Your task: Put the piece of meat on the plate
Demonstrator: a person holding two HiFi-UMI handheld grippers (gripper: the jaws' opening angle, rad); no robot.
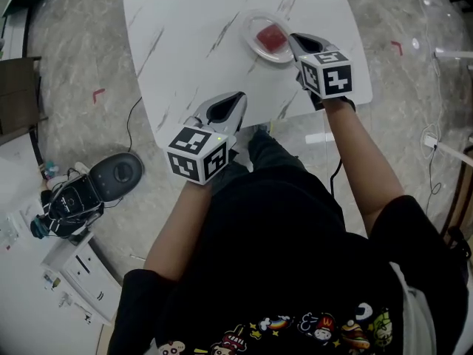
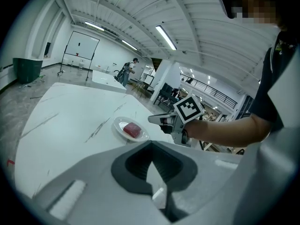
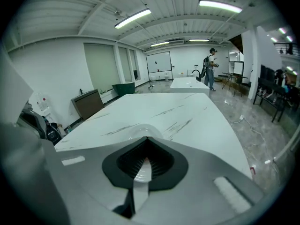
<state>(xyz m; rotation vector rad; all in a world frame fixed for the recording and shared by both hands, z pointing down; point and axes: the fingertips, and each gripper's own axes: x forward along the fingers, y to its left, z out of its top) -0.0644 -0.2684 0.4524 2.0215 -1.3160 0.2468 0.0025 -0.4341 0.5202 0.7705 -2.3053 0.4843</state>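
Worktop (image 1: 185, 28): white, marble-veined, bare except for one plate.

Plate (image 1: 252, 29): small, pale and round, near the worktop's right edge in the head view. The piece of meat (image 1: 271, 38) is a red, roughly square slab lying flat in the middle of the plate. The left gripper view shows the same thing, with the meat (image 2: 131, 130) sitting inside the plate rim (image 2: 119, 122).

Right hand-held gripper (image 1: 294, 40): tips just beside the plate's right rim. No view settles whether they touch it. In its own view the jaws (image 3: 147, 139) meet at the tips with nothing clamped between them. The plate rim (image 3: 127, 129) shows as a pale arc just beyond the tips. From the left gripper view this gripper (image 2: 156, 119) is level with the plate and beside it, and its marker cube (image 2: 189, 108) faces the camera.

Left hand-held gripper (image 1: 237, 97): over the near edge of the worktop, well apart from the plate. Its own view shows the jaws (image 2: 150, 143) brought together, also holding nothing. Marker cube (image 1: 198, 154) sits at the wrist end.

Surroundings:
- A black round-topped device (image 1: 118, 171) and loose cables lie on the grey floor to the left.
- A second white table (image 3: 190, 83) stands at the far end of the room, with a person (image 3: 209, 69) beside it.
- A whiteboard on a stand (image 3: 158, 62) is against the back wall.
- A dark green bin (image 3: 123, 88) stands beyond the worktop's far corner.
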